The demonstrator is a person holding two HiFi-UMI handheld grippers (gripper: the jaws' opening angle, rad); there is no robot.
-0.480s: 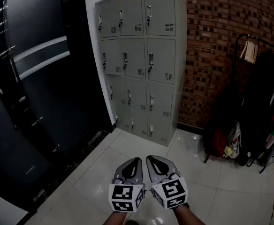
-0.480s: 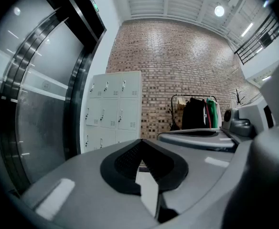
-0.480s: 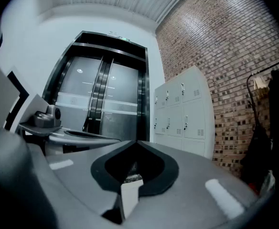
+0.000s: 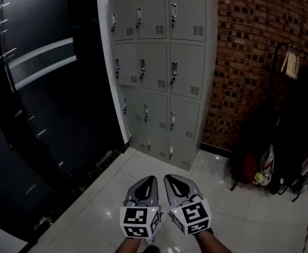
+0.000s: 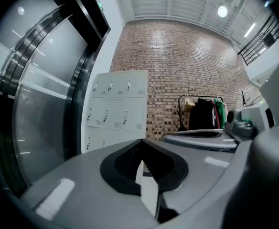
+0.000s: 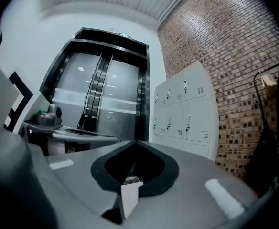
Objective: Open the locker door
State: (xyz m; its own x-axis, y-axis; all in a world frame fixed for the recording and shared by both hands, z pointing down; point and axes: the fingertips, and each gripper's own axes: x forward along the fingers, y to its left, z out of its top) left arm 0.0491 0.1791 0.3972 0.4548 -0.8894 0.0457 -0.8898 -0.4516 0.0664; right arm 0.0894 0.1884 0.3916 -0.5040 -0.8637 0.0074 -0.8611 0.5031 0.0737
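Note:
A grey metal locker cabinet (image 4: pixel 162 73) with several small doors, all closed, stands against the brick wall ahead; it also shows as the locker cabinet (image 5: pixel 115 111) in the left gripper view and the locker cabinet (image 6: pixel 185 113) in the right gripper view. Each door has a small handle (image 4: pixel 173 73). My left gripper (image 4: pixel 146 186) and right gripper (image 4: pixel 176 184) are held side by side low over the tiled floor, well short of the lockers. Both are shut with nothing between their jaws.
A dark glass revolving door (image 4: pixel 32 104) fills the left side. A clothes rack with dark coats and bags (image 4: pixel 291 130) stands at the right against the brick wall (image 4: pixel 243 51). Glossy white floor tiles (image 4: pixel 106 204) lie between me and the lockers.
The view has shifted slightly: the lockers now sit a little lower and to the right in the head view and look a bit closer. Both grippers stay shut, side by side.

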